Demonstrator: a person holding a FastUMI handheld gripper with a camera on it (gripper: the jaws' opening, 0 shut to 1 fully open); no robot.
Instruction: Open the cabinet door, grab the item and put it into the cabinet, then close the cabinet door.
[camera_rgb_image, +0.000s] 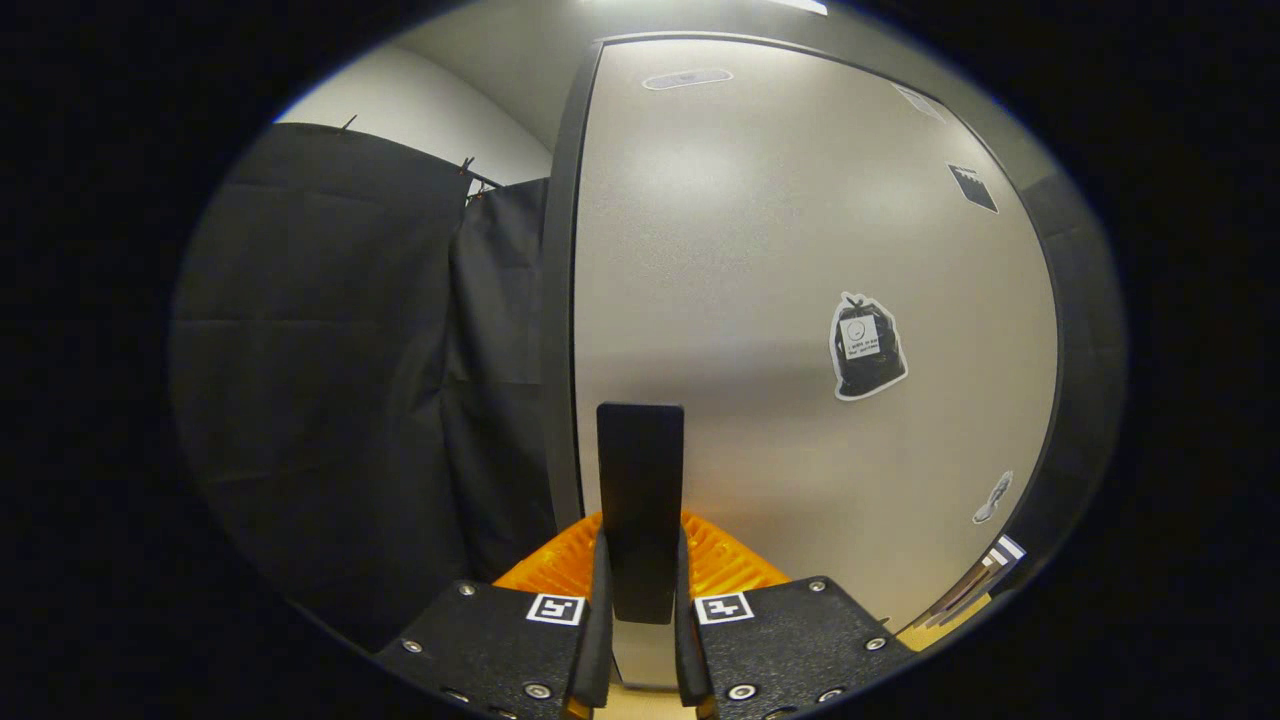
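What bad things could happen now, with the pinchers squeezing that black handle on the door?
1. The gripper is shut on the narrow handle; it might slip off if pulled at a slant.
2. The cabinet door fills the space right ahead, so pushing forward could bump it.
3. The black cloth hangs close beside the door edge, and a swinging door may snag it.

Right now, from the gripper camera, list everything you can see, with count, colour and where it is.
Cabinet door: one, pale grey, dark-edged, just ahead of the fingers.
Door handle: one, black, upright bar between the fingers.
Stickers on the door: several; the largest is black with a white outline, beyond the handle.
Black cloth: booth wall beside the door's edge.
Gripper: one, both fingers pressed on the handle.
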